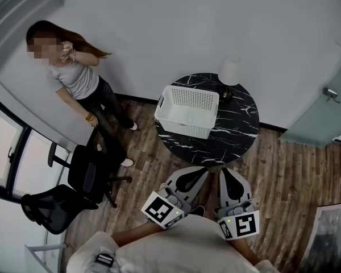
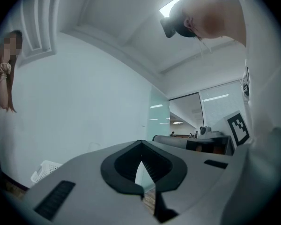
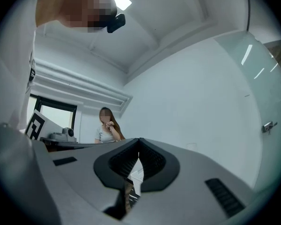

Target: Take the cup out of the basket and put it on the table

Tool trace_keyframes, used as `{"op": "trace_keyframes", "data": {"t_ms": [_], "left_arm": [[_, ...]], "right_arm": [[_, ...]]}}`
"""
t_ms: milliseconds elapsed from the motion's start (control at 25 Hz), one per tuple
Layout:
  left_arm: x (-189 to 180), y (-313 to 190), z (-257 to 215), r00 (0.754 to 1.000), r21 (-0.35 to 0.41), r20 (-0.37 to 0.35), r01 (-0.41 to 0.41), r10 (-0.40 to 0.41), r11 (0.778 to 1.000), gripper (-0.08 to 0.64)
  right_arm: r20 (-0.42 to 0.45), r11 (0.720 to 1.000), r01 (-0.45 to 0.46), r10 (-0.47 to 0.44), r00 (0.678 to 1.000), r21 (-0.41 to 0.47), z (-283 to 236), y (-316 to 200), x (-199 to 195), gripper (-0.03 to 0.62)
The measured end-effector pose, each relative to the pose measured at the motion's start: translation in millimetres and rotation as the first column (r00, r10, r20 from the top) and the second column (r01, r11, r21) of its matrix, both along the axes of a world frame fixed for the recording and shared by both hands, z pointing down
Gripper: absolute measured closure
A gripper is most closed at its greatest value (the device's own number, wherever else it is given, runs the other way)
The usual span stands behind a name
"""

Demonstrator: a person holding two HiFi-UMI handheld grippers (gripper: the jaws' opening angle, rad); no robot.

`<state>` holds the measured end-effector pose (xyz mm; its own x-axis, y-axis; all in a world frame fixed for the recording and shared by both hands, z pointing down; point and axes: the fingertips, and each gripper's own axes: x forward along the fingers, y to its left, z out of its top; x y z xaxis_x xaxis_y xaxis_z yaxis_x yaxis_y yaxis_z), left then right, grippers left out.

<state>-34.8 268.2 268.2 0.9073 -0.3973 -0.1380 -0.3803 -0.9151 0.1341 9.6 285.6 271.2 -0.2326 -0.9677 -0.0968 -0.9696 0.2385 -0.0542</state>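
The left hand-held gripper (image 1: 200, 171) and right hand-held gripper (image 1: 223, 172) are hovering closed and empty, short of the basket (image 1: 182, 127). The cup (image 1: 188, 117) is seemingly lying inside it. One should be opening wide before crossing the basket's rim.

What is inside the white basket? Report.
Head view: the white basket shows mostly bare floor plus one faint pale shape, possibly the cup, too small to confirm. Its near wall hides the floor strip behind it.
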Motion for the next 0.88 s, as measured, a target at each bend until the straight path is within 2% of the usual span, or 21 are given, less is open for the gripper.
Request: {"op": "trace_keyframes", "data": {"t_ms": [440, 880], "left_arm": [[33, 10, 16, 0.998, -0.036, 0.045, 0.037, -0.035, 0.999, 0.555], [30, -35, 22, 0.997, -0.037, 0.031, 0.076, -0.075, 0.996, 0.555]], "right_arm": [[0.041, 1.0, 0.015, -0.015, 0.999, -0.009, 11, 11, 35, 0.584], [0.029, 0.999, 0.041, -0.04, 0.999, -0.02, 20, -34, 38, 0.584]]}}
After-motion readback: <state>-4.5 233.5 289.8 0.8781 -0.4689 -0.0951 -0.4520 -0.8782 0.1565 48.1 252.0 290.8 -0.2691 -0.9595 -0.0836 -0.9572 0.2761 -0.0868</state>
